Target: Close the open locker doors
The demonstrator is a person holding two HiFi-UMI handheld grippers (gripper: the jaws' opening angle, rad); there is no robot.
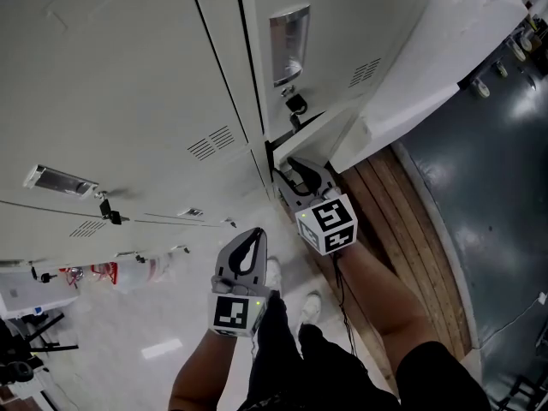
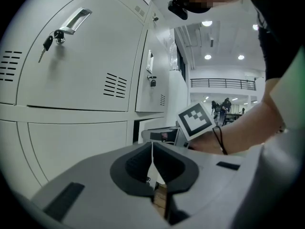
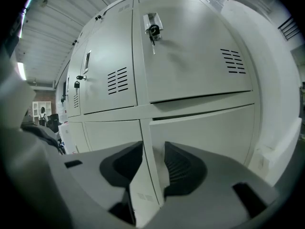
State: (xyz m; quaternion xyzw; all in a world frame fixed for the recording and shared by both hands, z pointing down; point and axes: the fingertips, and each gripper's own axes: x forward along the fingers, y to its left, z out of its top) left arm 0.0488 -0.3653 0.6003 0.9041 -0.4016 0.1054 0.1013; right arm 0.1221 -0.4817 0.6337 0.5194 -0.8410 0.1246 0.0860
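R gripper (image 1: 293,174) open, jaws astride edge of lower locker door (image 3: 205,137), pads not pressing. L gripper (image 1: 253,240) closed tight, empty, near R.

Floor (image 1: 128,349): pale, glossy. On it: lockers (image 1: 128,84); two white shoes (image 1: 310,305); wooden planking (image 1: 394,238) beside the lockers; black stand legs (image 1: 34,332), far left.
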